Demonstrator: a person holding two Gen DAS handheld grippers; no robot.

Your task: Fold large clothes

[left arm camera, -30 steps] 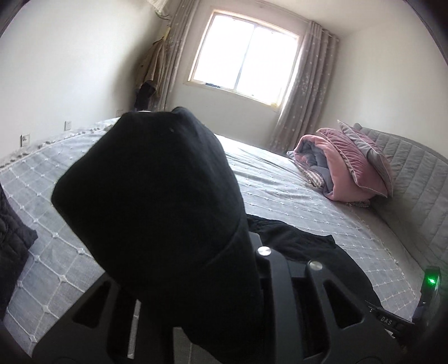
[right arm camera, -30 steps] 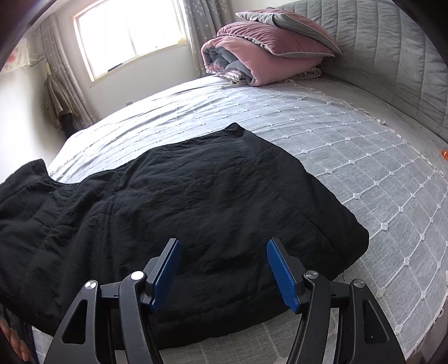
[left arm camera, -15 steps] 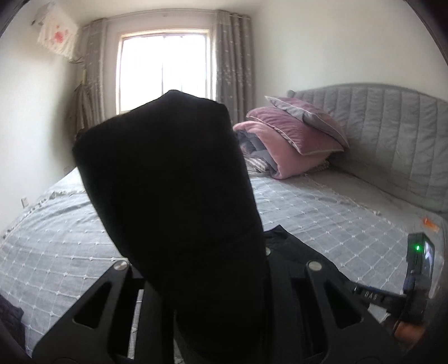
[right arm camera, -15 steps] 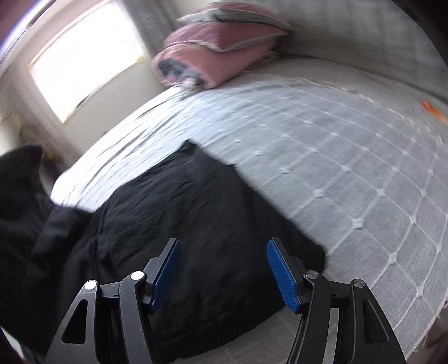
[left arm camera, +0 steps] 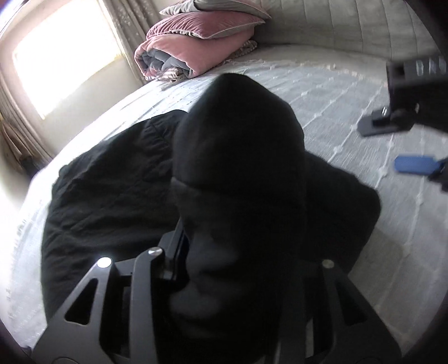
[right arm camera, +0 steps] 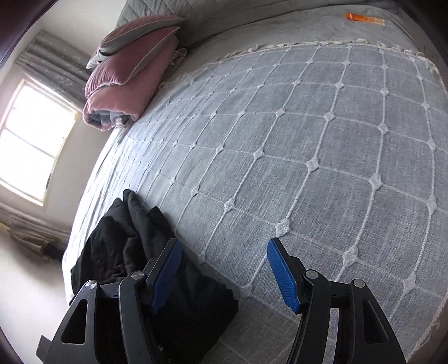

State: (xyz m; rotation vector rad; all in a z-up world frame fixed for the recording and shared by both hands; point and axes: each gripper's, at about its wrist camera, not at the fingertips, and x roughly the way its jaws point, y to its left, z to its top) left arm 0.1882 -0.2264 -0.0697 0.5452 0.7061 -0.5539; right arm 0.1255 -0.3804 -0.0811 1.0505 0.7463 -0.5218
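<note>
A large black quilted garment (left arm camera: 112,190) lies on the grey bed. My left gripper (left arm camera: 240,266) is shut on a fold of it; the held black cloth (left arm camera: 240,156) rises in front of the camera and hides the fingertips. In the right wrist view the garment (right arm camera: 131,240) lies at the lower left, under the left finger. My right gripper (right arm camera: 224,274) is open and empty, just above the bedspread beside the garment's edge. It also shows in the left wrist view (left arm camera: 403,145) at the far right, with one blue pad (left arm camera: 414,165) visible.
The bed has a grey bedspread (right arm camera: 308,140) with a white diamond pattern. A folded pink quilt and pillows (right arm camera: 126,75) lie by the grey headboard (left arm camera: 350,25). An orange tag (right arm camera: 364,19) lies near the headboard. A bright window (right arm camera: 30,140) is on the left.
My left gripper has swung down and over the bed with the held cloth, now looking down on the garment. My right gripper has moved right, off the garment, over bare bedspread.
</note>
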